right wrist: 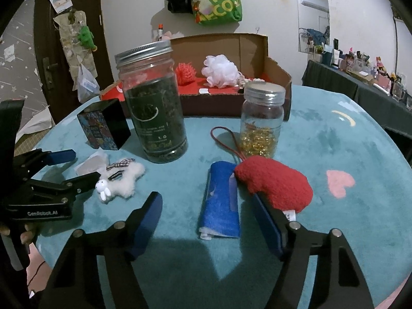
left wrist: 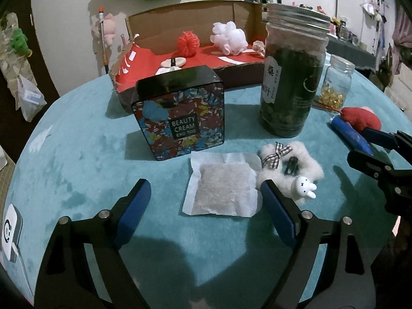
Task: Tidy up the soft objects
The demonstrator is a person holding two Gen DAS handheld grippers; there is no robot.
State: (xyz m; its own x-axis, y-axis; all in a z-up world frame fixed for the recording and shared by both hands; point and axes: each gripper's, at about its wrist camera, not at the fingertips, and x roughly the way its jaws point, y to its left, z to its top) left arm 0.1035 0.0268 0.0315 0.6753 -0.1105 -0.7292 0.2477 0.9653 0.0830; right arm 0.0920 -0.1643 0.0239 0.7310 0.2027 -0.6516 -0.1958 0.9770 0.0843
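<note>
Both tools are spread with nothing between the pads that is pressed. Left hand-held gripper [left wrist: 206, 200], at the bottom of its own view, has its fingers wide apart on either side of a flat white sachet [left wrist: 221, 188] lying on the teal worktop [left wrist: 77, 154]; the pads stand clear of the sachet's edges, so it is framed, not held. Its right finger [left wrist: 276, 206] sits just beside a fluffy white bunny clip [left wrist: 291, 167] with a checked bow, which touches the sachet's right edge.

Right hand-held gripper [right wrist: 208, 206] likewise straddles a rolled blue cloth [right wrist: 221, 200] in the lower middle of its view, jaws apart and not touching it on the left; the right finger [right wrist: 265, 213] runs under the edge of a red plush heart [right wrist: 275, 182] that leans on the roll. Whether that pad touches the cloth I cannot tell.

Each tool tilts downward toward the worktop, coming in from the near edge, a pose that suits closing on a low, limp item.

Beyond stand the hard things: a patterned tin [left wrist: 180, 118], a tall jar of leaves [left wrist: 291, 77] and a small jar of gold capsules [right wrist: 260, 121]. Behind them, at upper centre, a red-lined cardboard box [left wrist: 195, 59] already holds a red pompom [left wrist: 188, 42] and a white puff [left wrist: 229, 38], likely the place for soft things.
</note>
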